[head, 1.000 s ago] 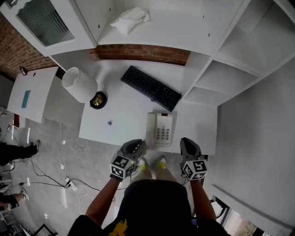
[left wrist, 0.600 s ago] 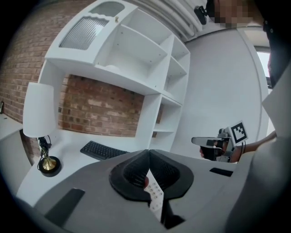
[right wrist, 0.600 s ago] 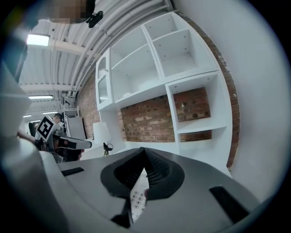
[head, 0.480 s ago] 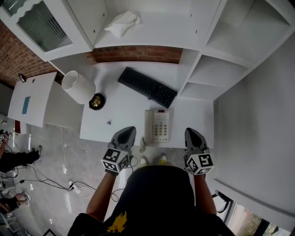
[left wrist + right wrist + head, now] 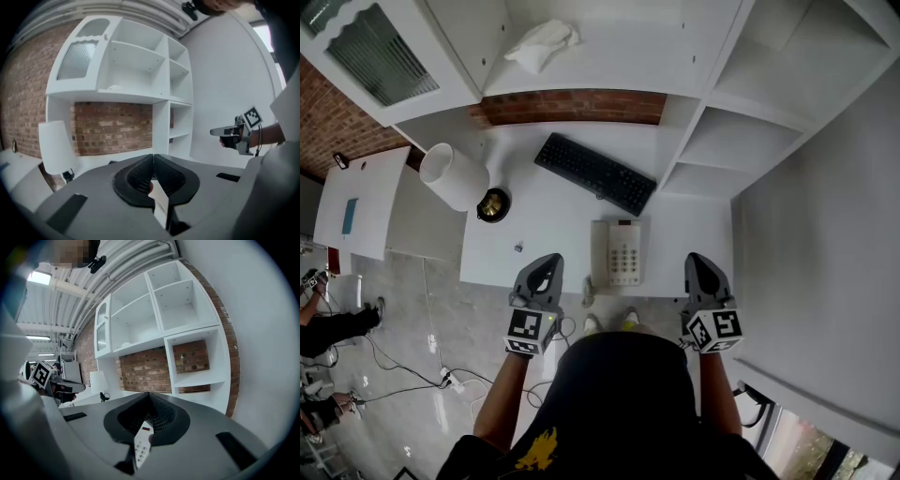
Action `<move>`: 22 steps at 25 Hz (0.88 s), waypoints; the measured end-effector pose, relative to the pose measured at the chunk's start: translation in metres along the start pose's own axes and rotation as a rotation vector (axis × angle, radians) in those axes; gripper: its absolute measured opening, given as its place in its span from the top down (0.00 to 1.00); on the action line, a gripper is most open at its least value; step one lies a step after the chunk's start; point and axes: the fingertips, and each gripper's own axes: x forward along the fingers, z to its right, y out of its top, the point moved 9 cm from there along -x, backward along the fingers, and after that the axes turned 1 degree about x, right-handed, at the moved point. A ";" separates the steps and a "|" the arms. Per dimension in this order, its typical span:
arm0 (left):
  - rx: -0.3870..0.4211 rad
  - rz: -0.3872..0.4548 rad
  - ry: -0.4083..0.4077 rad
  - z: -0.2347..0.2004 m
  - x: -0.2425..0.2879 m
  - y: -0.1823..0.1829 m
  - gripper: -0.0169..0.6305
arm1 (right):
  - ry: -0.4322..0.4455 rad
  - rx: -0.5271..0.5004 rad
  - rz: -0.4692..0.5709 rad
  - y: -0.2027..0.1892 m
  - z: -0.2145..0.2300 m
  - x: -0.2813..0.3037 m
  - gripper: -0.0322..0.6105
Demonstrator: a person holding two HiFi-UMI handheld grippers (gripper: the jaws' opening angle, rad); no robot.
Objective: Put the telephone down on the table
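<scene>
White desk [image 5: 553, 234] bears cream push-button telephone [image 5: 624, 251]; left gripper [image 5: 547, 259], right gripper [image 5: 696, 259] risen beside it, jaws together, empty: task likely done.

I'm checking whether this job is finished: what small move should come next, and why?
Probably none beyond drawing both grippers back: the telephone already lies flat on the white table, near its front edge. The left gripper and right gripper hang apart from it on either side, jaws shut and empty.
</scene>
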 end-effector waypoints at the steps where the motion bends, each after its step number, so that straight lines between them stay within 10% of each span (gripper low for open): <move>1: 0.064 0.012 0.006 0.004 -0.001 0.007 0.94 | 0.002 -0.002 -0.001 0.001 0.000 0.000 0.95; 6: 0.265 0.092 0.014 0.020 -0.002 0.027 0.95 | 0.004 -0.006 0.002 0.003 -0.002 -0.002 0.95; 14: -0.031 0.150 0.012 0.012 -0.007 0.028 0.94 | 0.024 -0.021 0.011 0.009 -0.008 -0.001 0.95; 22: 0.016 0.113 -0.042 0.009 -0.011 0.026 0.94 | 0.024 -0.031 0.014 0.013 -0.010 -0.001 0.95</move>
